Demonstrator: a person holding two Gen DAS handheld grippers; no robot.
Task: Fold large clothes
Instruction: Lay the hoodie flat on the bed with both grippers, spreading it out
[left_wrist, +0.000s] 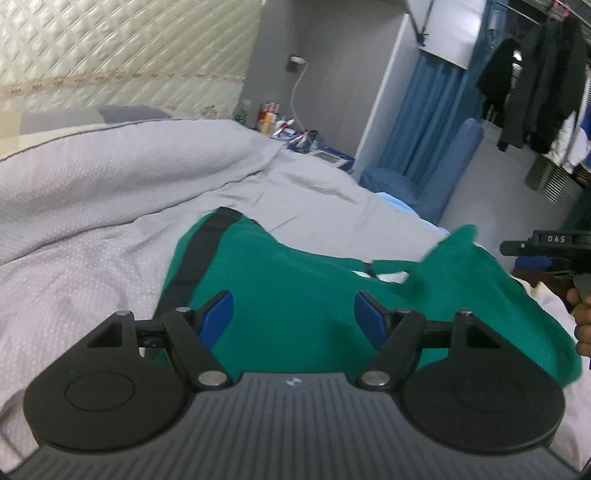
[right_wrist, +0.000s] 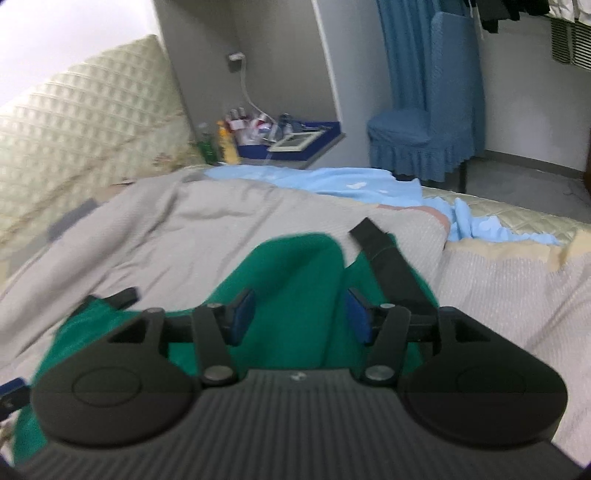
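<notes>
We hold both claws wide above the green garment (left_wrist: 280, 280): left claw (left_wrist: 293, 317), right claw (right_wrist: 300, 315); its far black-trimmed edge, somewhat blurred, meets bare grey bedspread (left_wrist: 110, 177).

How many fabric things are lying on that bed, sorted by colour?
Green garment with black stripes: 1
Grey cover: 1
Light blue sheet: 1
Total: 3

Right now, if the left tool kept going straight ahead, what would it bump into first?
Most likely the green garment. The left tool is open and pointing over it, with the grey bedspread beyond. Depth is hard to judge, so it might skim above the cloth.
</notes>
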